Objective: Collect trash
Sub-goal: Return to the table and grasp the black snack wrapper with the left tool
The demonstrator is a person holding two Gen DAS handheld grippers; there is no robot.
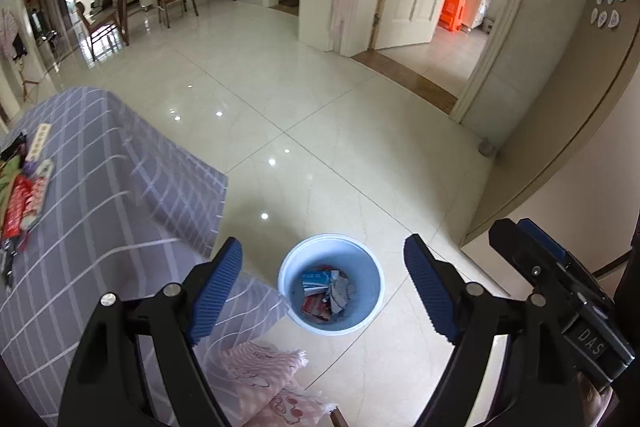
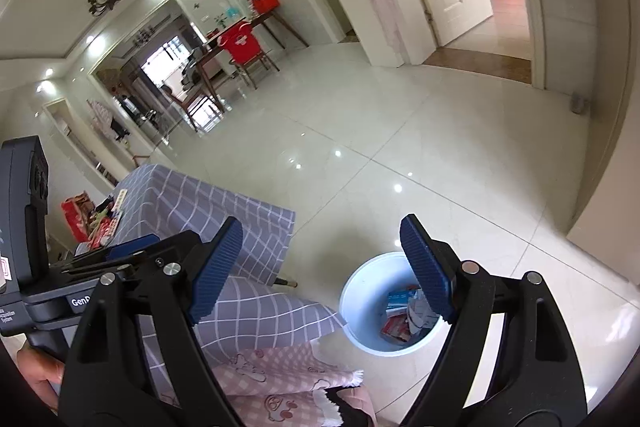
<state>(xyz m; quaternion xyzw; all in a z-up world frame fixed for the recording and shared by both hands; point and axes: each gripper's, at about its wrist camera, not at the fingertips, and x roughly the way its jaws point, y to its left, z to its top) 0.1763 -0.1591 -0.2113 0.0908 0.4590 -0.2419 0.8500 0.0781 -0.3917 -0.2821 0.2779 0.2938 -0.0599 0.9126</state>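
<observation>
A light blue trash bin stands on the tiled floor beside the table corner, with wrappers and crumpled paper inside. My left gripper is open and empty, held above the bin. The bin also shows in the right wrist view, low and right of centre. My right gripper is open and empty, above the table edge and the bin. More wrappers and packets lie on the table at the far left, and show in the right wrist view.
A table under a grey checked cloth fills the left. A pink patterned cloth hangs at its near edge. The right gripper's body is close on the right. A wall corner and an open doorway lie beyond.
</observation>
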